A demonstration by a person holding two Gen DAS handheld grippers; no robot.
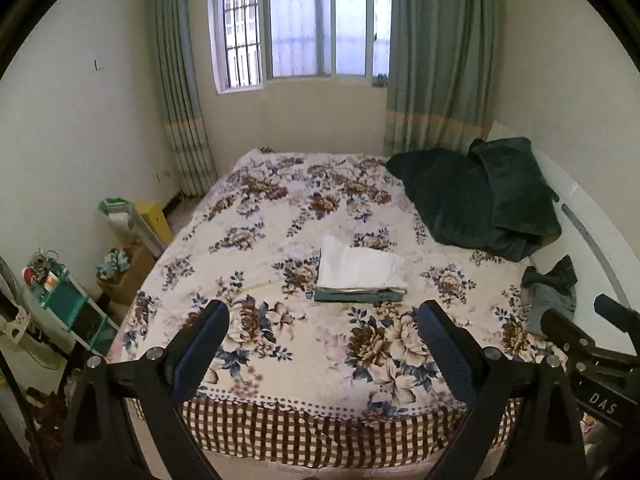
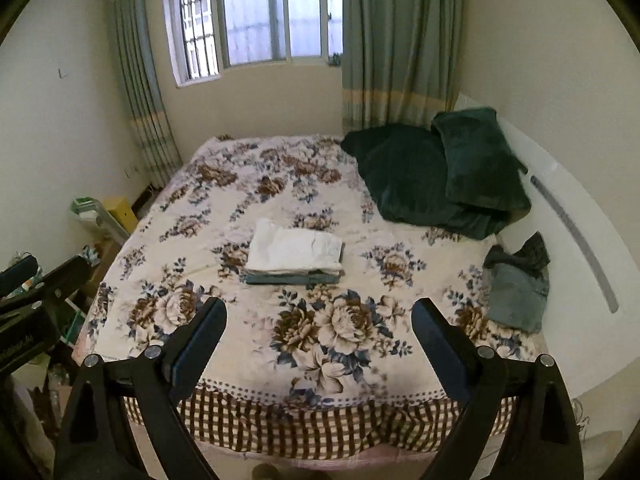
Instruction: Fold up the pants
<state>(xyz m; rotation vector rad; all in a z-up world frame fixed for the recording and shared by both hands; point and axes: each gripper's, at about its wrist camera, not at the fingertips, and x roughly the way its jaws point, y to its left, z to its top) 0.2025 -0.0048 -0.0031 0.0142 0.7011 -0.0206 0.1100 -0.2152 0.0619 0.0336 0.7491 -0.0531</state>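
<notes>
Pants (image 1: 549,295), unfolded, crumpled at right edge of floral bed (image 1: 280,216).
Folded stack (image 1: 360,276) at frame centre. Left tool (image 1: 326,344) and right tool (image 2: 320,336) both spread wide, holding nothing. Lettering "DAS" on right tool, lower right of left view.

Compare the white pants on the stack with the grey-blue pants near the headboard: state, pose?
The white pants are folded flat into a neat rectangle; the grey-blue pants lie crumpled and unfolded. The white pants sit on another folded garment mid-bed; the grey-blue pants lie directly on the floral bedspread at its right edge. Neither is held.
</notes>
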